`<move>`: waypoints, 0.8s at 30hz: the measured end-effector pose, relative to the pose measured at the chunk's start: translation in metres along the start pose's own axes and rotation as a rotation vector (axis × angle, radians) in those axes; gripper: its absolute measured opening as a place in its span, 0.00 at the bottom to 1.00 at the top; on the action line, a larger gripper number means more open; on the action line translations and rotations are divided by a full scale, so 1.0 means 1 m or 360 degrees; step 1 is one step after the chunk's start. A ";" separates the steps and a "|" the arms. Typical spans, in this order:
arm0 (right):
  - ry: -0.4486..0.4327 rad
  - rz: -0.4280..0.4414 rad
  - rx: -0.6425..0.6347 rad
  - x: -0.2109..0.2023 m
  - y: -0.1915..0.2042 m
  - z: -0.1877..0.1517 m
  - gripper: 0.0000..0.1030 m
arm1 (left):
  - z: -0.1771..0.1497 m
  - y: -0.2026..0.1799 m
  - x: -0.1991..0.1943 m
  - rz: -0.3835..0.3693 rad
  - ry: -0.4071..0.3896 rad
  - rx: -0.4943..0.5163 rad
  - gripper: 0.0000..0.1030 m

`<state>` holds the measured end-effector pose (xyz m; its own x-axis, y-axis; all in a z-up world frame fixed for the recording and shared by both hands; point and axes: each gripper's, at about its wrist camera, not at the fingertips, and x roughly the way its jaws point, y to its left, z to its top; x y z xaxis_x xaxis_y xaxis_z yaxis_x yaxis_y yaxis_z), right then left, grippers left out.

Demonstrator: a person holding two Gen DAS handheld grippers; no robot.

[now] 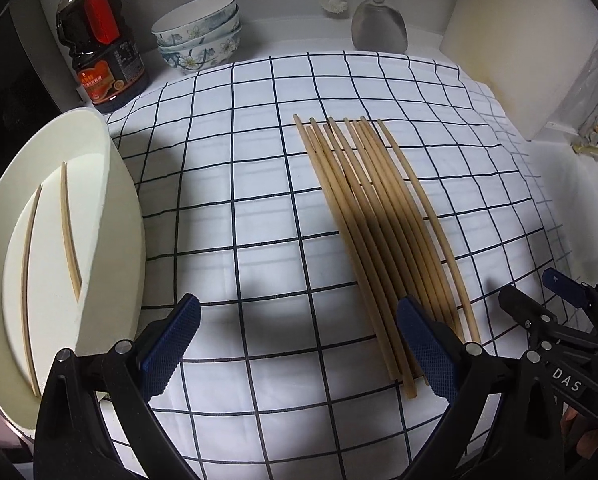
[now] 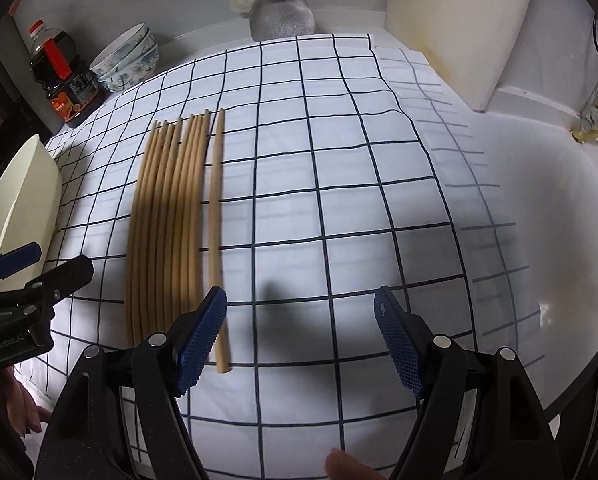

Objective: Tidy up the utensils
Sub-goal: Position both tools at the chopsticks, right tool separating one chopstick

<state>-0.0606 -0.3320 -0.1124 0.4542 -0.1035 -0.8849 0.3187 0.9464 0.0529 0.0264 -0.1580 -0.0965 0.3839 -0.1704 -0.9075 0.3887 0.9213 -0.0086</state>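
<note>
Chopsticks lie bundled on the checked cloth, right of the tray. Light, stiff, roll-prone; best pinched mid-shaft. Left claw and right claw both wide, empty.

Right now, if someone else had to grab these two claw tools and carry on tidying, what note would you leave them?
Left claw: open, empty, hovering over the checked cloth between the tray and the chopstick bundle.
Right claw: open, empty, over the near ends of the chopsticks, next to the one lying slightly apart.
Things: two chopsticks already lie in the white tray; the rest sit as a row of loose chopsticks on the cloth.
Done: two chopsticks moved.
Left: pick up the remaining ones, probably starting with the separated one, and put them in the tray.
</note>
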 end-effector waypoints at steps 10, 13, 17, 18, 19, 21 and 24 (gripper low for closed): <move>-0.0057 0.0039 0.0062 0.004 -0.008 0.003 0.71 | -0.003 0.001 0.007 0.0020 0.0001 -0.0046 0.94; -0.0058 0.0063 0.0077 0.005 -0.009 0.004 0.71 | -0.002 0.000 0.008 0.0025 0.0000 -0.0049 0.94; -0.0060 0.0069 0.0077 0.005 -0.009 0.005 0.71 | -0.001 0.000 0.009 0.0031 -0.0005 -0.0057 0.94; -0.0061 0.0070 0.0074 0.005 -0.009 0.005 0.71 | -0.001 0.000 0.009 0.0032 -0.0006 -0.0060 0.94; -0.0063 0.0069 0.0071 0.006 -0.008 0.005 0.71 | -0.001 0.000 0.010 0.0034 -0.0007 -0.0062 0.94; -0.0063 0.0077 0.0063 0.007 -0.006 0.006 0.71 | 0.000 0.001 0.011 0.0041 -0.0007 -0.0069 0.94; -0.0054 0.0090 0.0028 0.011 -0.002 0.007 0.71 | 0.000 0.002 0.014 0.0049 -0.0014 -0.0086 0.94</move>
<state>-0.0504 -0.3376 -0.1186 0.4995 -0.0608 -0.8642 0.3064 0.9455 0.1105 0.0327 -0.1589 -0.1090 0.4021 -0.1445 -0.9041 0.3309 0.9437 -0.0037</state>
